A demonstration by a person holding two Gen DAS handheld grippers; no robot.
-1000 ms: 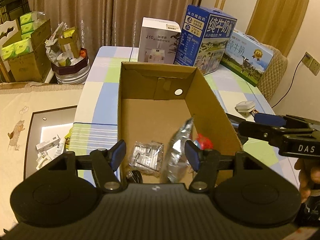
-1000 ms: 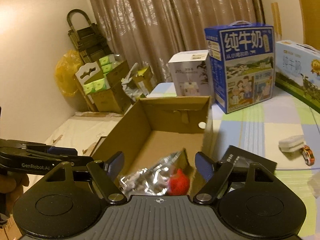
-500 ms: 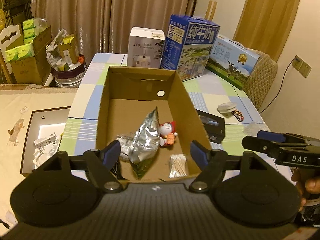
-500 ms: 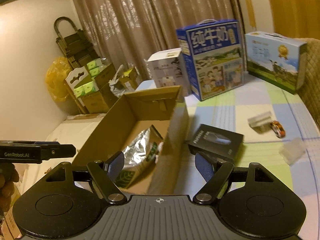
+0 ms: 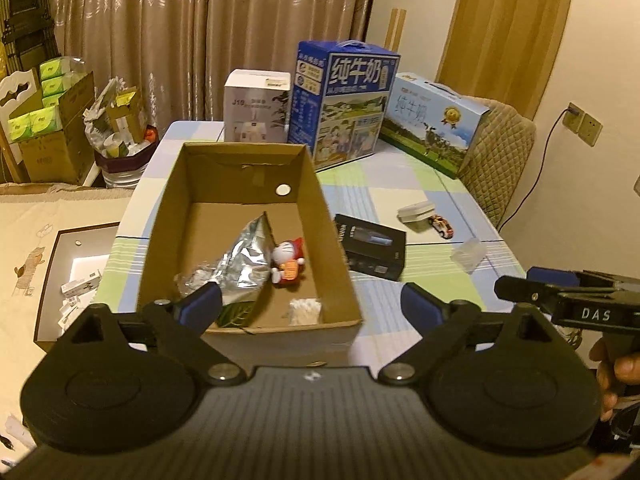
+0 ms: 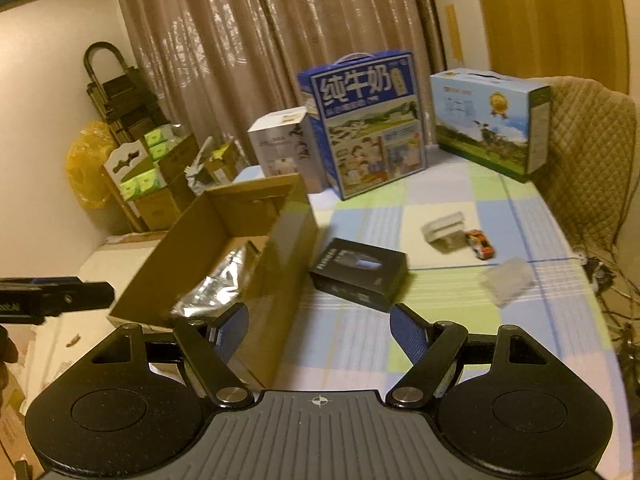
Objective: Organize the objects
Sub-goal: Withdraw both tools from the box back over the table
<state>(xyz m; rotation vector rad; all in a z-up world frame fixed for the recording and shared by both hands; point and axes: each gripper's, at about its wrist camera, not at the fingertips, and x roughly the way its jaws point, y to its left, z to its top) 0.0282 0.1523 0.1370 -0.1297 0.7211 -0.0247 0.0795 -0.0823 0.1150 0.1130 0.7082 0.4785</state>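
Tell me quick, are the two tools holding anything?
Left tool: open, jaws just widened, nothing between them.
Right tool: open, holding nothing.

checked tablecloth table (image 5: 420, 264), open cardboard box (image 5: 332, 240), black box (image 5: 372, 248), toy car (image 5: 440, 226), milk cartons (image 5: 344, 100)

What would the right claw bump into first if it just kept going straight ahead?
Most likely the black box lying on the checked tablecloth, right of the cardboard box. The right claw is open and empty; depth is hard to judge.
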